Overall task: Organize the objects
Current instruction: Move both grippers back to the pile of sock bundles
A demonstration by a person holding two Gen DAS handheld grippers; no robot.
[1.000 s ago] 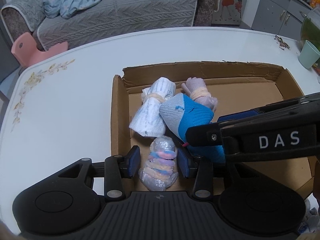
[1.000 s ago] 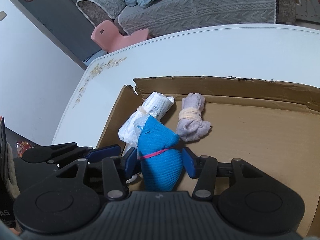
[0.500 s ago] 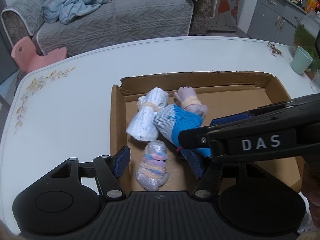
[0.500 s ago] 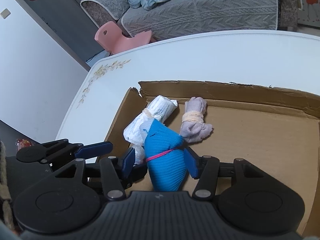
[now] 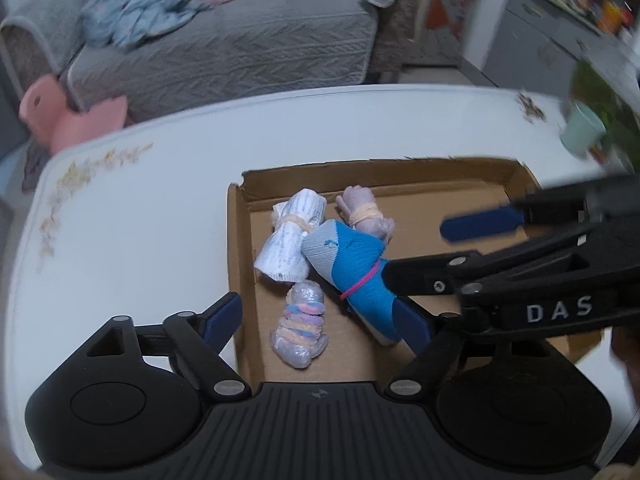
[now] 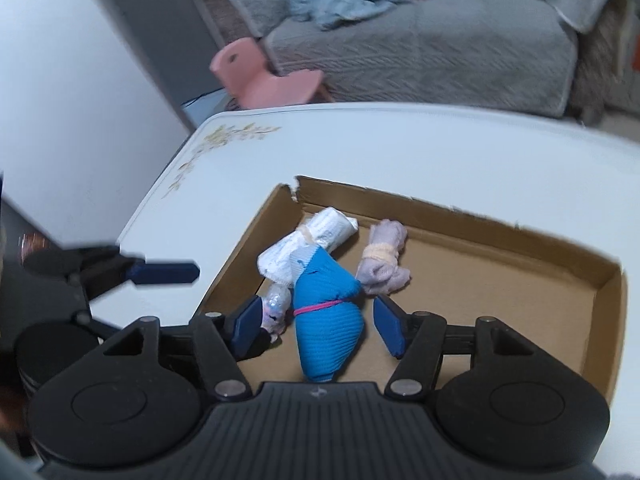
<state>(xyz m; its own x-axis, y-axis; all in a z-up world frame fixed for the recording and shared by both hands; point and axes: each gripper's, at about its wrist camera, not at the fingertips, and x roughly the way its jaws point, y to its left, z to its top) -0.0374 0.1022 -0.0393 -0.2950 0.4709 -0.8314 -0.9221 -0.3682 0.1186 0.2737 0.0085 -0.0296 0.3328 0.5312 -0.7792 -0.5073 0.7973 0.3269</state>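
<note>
A shallow cardboard box (image 5: 400, 168) (image 6: 520, 248) lies on the white table and holds several rolled sock bundles. A pastel striped bundle (image 5: 300, 328) lies loose between my left gripper's (image 5: 318, 318) open fingers. A blue bundle with a pink band (image 5: 352, 264) (image 6: 326, 312) lies between my right gripper's (image 6: 320, 320) open fingers, not pinched. A white bundle (image 5: 290, 240) (image 6: 316, 236) and a lilac bundle (image 5: 366, 216) (image 6: 380, 260) lie behind them. The right gripper crosses the left wrist view at right.
A mint cup (image 5: 582, 128) stands at the table's far right edge. A grey sofa (image 5: 224, 40) with clothes and a pink child's chair (image 5: 68, 116) stand beyond the table. The left gripper's finger (image 6: 164, 273) shows in the right wrist view.
The left gripper opened off the striped bundle and pulled back. The right gripper opened off the blue bundle, which now lies in the box. Both have risen slightly.
</note>
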